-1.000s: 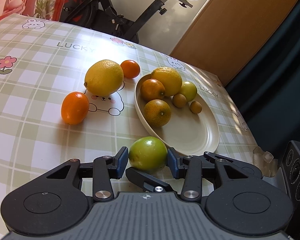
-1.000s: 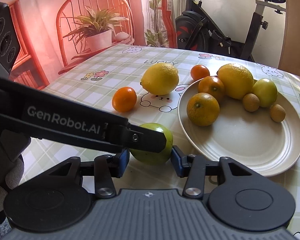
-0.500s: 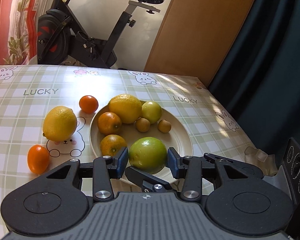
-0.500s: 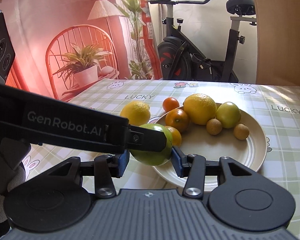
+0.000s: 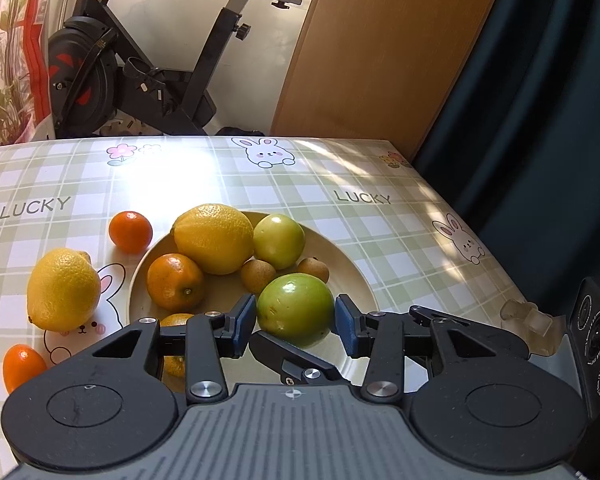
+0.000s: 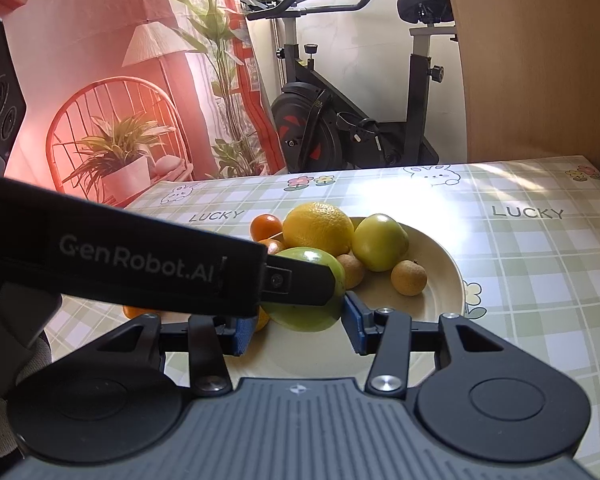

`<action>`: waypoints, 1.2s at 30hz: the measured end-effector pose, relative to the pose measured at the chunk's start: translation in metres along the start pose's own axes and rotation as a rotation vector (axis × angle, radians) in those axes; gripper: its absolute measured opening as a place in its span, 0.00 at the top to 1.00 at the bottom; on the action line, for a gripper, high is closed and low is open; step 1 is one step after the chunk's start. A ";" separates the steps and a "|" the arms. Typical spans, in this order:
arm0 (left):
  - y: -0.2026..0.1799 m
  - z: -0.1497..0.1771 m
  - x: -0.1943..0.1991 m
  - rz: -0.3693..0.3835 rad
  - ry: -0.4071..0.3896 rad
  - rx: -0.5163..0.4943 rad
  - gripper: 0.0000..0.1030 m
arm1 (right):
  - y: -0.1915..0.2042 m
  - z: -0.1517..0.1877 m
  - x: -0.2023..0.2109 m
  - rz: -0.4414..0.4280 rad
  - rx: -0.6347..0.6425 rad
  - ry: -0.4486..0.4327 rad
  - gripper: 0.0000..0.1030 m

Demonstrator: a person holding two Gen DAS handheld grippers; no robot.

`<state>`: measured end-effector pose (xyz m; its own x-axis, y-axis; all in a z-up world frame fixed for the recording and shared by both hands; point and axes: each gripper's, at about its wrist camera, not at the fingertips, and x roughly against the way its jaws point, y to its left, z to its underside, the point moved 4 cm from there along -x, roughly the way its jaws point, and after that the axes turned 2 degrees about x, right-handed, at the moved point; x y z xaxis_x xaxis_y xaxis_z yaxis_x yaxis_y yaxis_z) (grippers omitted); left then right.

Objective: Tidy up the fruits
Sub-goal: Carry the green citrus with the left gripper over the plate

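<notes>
Left wrist view: the left tool point(image 5: 295, 322) is closed on the green fruit point(image 5: 295, 311), blue pads pressed to both its sides, holding it over the near part of the plate point(image 5: 356, 280). I judge it is carried here for release among the fruit already on the plate: a large lemon point(image 5: 214, 238), an orange point(image 5: 175, 281), a pale green fruit point(image 5: 279, 241) and small brown ones. A second lemon point(image 5: 63, 289) and two small oranges lie on the bench point(image 5: 400, 216) left of the plate.

Right wrist view: the right tool point(image 6: 296, 326) brackets the same green fruit point(image 6: 312, 308); its right pad touches, its left pad is hidden behind the left tool's finger, so I cannot tell whether it grips. Probably steadying.
</notes>
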<state>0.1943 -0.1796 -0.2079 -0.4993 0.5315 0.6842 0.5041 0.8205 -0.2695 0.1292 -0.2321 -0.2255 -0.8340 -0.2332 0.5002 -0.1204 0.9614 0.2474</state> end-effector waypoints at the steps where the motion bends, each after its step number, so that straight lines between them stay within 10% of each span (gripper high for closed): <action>1: 0.001 -0.002 -0.002 -0.008 0.001 0.000 0.55 | -0.002 -0.001 -0.003 -0.001 0.001 0.000 0.53; 36: 0.022 -0.012 -0.036 -0.114 0.043 -0.006 0.54 | -0.007 -0.009 -0.066 0.004 0.040 0.111 0.53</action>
<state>0.2312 -0.1831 -0.2302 -0.5228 0.4252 0.7389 0.4501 0.8737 -0.1844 0.1901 -0.2246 -0.2530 -0.7700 -0.2416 0.5905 -0.1399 0.9670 0.2131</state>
